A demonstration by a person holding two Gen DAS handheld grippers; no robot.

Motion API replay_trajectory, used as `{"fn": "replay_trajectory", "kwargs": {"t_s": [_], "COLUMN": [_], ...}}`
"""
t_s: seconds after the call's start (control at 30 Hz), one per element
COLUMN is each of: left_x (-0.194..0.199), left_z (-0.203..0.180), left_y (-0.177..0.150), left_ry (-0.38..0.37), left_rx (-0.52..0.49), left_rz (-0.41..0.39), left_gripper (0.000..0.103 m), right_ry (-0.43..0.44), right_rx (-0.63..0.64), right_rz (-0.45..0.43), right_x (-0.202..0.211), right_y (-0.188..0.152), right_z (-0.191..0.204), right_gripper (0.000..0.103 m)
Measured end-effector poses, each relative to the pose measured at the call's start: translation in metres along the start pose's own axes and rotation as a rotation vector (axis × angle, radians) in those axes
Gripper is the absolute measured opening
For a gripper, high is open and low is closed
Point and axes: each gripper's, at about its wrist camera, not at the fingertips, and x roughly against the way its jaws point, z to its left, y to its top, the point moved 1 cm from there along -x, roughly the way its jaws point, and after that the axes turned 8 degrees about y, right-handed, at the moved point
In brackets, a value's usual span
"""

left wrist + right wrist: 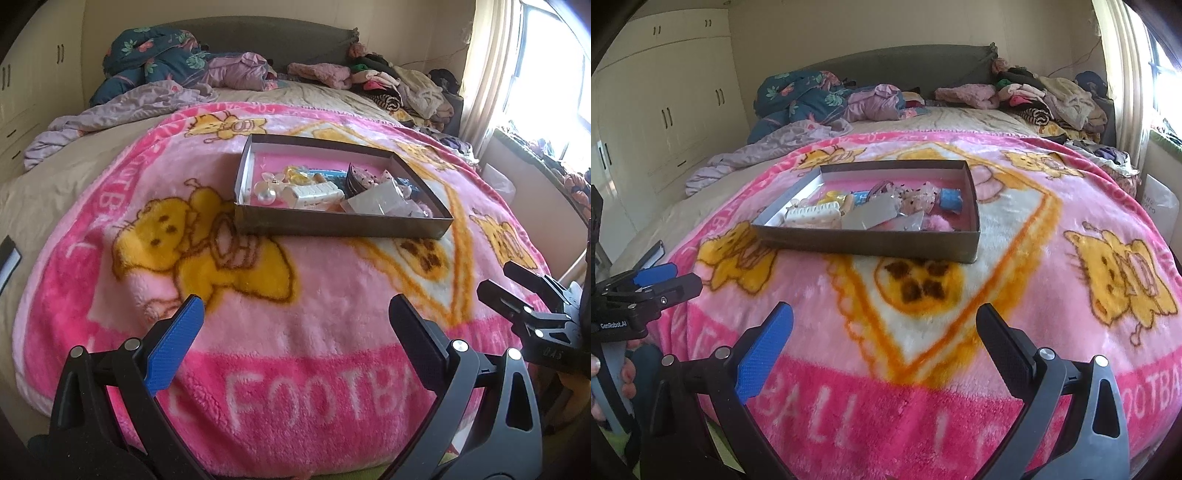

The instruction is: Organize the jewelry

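A shallow cardboard box lies on the pink blanket that covers the bed, around the middle of the blanket and well away from its near edge. The long axis of the box runs roughly across the bed, from left to right, and in the left wrist view its right end is turned a little toward the camera. Inside are small accessories in a loose heap: a white hair clip, a pearl piece, a clear packet and a pink fluffy thing.

The left gripper hovers over the near part of the blanket with its fingers wide apart and nothing between them. The right gripper is the same, wide apart and empty. Both point toward the box.
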Motion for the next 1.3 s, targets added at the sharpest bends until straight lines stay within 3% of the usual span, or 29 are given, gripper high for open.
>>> {"fn": "replay_trajectory", "kwargs": {"t_s": [1.3], "left_x": [0.0061], "left_z": [-0.0015], "left_y": [-0.0009], "left_ry": [0.033], "left_rx": [-0.015], "left_rz": [-0.003], "left_gripper": [0.092], "right_ry": [-0.003], "right_rx": [0.008], "right_rz": [0.007], "right_x": [0.0020], "right_y": [-0.0026], "right_z": [0.0047], "right_gripper": [0.097]}}
